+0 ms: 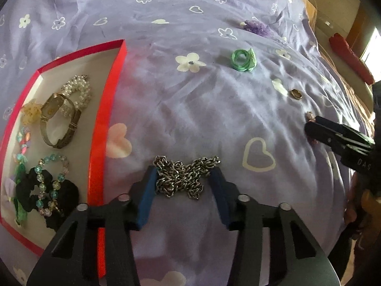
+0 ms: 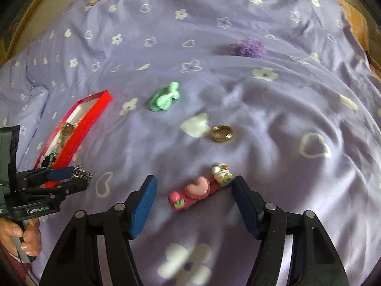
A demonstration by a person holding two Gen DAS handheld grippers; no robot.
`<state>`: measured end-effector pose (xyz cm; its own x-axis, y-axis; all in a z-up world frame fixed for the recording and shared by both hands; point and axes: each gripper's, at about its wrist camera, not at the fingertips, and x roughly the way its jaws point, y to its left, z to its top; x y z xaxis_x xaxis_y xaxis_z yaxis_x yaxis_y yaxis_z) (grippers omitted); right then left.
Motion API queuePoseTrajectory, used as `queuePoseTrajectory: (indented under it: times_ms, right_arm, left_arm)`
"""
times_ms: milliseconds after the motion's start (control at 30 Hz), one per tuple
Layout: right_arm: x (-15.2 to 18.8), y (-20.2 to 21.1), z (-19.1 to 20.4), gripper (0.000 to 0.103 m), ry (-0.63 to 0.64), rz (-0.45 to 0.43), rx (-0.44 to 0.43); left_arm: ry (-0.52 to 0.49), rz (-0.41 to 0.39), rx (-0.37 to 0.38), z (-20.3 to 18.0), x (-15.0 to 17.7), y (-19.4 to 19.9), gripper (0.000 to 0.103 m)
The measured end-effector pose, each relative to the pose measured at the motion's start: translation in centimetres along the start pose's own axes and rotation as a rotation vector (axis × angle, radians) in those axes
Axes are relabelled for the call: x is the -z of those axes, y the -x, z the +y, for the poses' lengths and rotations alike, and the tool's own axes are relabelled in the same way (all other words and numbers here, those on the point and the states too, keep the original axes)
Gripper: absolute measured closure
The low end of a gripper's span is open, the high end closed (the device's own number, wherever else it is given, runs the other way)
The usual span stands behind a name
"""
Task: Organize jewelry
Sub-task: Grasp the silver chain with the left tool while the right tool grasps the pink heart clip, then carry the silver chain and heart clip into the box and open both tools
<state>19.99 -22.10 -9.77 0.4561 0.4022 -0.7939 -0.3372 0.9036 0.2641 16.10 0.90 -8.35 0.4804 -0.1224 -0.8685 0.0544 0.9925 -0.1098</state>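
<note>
My left gripper is closed onto a bunched silver chain, its blue pads touching both sides, low over the purple bedspread beside the red box. The box holds a watch, pearl bracelet, beaded bracelet and black scrunchie. My right gripper is open around a pink hair clip lying on the bedspread; the jaws stand on either side, apart from it. A gold ring, green bow and purple flower piece lie loose beyond.
The bedspread is wrinkled and soft. The left gripper shows at the right wrist view's left edge by the red box. A red object lies past the bed's right edge. The ring and green bow lie between the grippers.
</note>
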Motion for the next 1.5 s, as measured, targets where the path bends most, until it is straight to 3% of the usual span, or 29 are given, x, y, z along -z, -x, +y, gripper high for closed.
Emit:
queuePoseTrajectory:
  times_ms: [300,400,433,500,533,867,1500]
  right_arm:
    - [0.8,1.0,0.6,0.038,-0.114,0.021,-0.007]
    - [0.7,0.2,1.0,0.061,-0.119,0.031,0.01]
    - [0.7,-0.1,1.0,0.073,-0.121,0.033,0.018]
    - [0.6,-0.4,0.9,0.079,-0.124,0.03,0.025]
    - [0.6,-0.4,1.0,0.087,-0.122,0.025,0.031]
    - [1.0,1.7,2.7,0.087,-0.105,-0.01,-0.05]
    - [0.1,4.4,11.8,0.087,0.008,-0.028,-0.241]
  left_arm:
    - [0.031,-0.01,0.054,0.6,0.1,0.1,0.082]
    - [0.027,-0.015,0.066,0.5,0.2,0.2,0.088]
    - [0.027,-0.017,0.067,0.5,0.3,0.4,0.088]
    - [0.028,-0.021,0.072,0.5,0.5,0.5,0.089]
    - [0.028,-0.023,0.074,0.5,0.5,0.6,0.089]
    - [0.031,-0.073,0.099,0.5,1.4,3.1,0.092]
    - [0.107,-0.24,0.09,3.6,2.8,12.2,0.092]
